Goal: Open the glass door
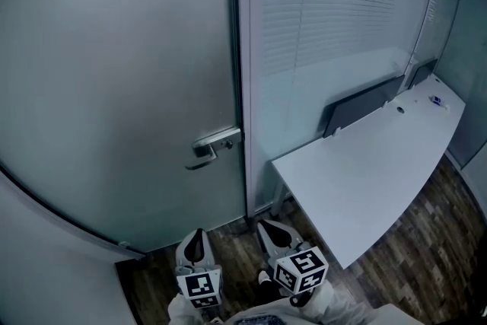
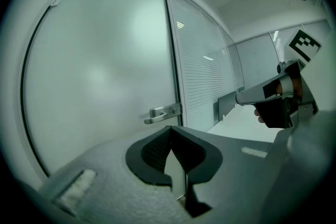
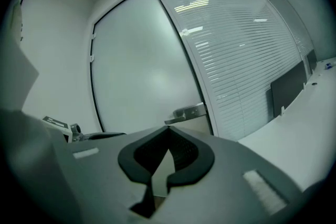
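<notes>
My left fingers (image 2: 152,152) and right fingers (image 3: 185,152) are pressed together, holding nothing. The glass door (image 1: 114,87) stands closed ahead, its handle (image 1: 215,144) untouched. The worktop (image 1: 365,179) edge lies to my right.

No words, numbers or brand names can be read in any view. The only printed signs are black-and-white square markers on the cube of the left claw (image 1: 197,234) and the cube of the right claw (image 1: 272,231). They are blocky coded patterns, not letters. A small blue item (image 1: 437,99) at the far end of the worktop (image 1: 365,179) is too small to read.
</notes>
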A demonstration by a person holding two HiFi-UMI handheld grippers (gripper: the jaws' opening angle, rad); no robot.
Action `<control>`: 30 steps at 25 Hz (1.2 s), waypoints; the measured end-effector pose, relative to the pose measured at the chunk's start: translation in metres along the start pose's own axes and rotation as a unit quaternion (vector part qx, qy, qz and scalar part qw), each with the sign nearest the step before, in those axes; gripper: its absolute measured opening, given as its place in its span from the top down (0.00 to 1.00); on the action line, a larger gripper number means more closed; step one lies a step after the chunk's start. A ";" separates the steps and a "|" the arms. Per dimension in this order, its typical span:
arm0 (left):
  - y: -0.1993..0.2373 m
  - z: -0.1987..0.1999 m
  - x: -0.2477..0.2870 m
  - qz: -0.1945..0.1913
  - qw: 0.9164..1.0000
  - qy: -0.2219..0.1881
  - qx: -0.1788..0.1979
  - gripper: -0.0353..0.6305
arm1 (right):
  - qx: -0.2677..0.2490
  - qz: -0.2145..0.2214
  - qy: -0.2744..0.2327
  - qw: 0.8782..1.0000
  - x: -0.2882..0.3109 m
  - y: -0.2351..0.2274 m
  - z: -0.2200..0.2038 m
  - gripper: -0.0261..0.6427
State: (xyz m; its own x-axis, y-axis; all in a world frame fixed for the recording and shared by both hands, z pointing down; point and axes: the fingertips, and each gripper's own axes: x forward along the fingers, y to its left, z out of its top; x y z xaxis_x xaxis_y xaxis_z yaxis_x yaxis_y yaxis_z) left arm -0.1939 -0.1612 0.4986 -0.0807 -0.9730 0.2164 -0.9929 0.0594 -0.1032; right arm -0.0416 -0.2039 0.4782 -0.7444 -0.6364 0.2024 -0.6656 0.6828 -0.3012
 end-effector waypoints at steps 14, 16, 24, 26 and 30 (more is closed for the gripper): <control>-0.015 0.009 0.062 0.064 0.997 0.014 0.030 0.94 | 0.004 0.066 0.030 0.997 0.056 -0.070 0.017 0.95; -0.010 0.015 0.067 0.072 0.996 0.015 0.044 0.94 | 0.004 0.070 0.029 0.997 0.063 -0.071 0.024 0.95; 0.008 0.013 0.097 0.080 0.991 0.031 0.101 0.91 | 0.011 0.063 0.040 0.997 0.090 -0.078 0.025 0.95; 0.013 0.006 0.107 0.071 0.991 0.039 0.104 0.86 | 0.010 0.058 0.040 0.997 0.097 -0.081 0.023 0.95; 0.016 -0.006 0.127 0.044 0.988 0.058 0.133 0.74 | 0.013 0.048 0.038 0.998 0.110 -0.085 0.025 0.95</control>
State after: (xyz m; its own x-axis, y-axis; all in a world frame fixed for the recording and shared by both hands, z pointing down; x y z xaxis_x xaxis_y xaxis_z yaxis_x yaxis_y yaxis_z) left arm -0.2201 -0.2827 0.5303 -0.1906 -0.9337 0.3030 -0.9246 0.0670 -0.3749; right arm -0.0656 -0.3409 0.5028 -0.8074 -0.5381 0.2420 -0.5899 0.7295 -0.3462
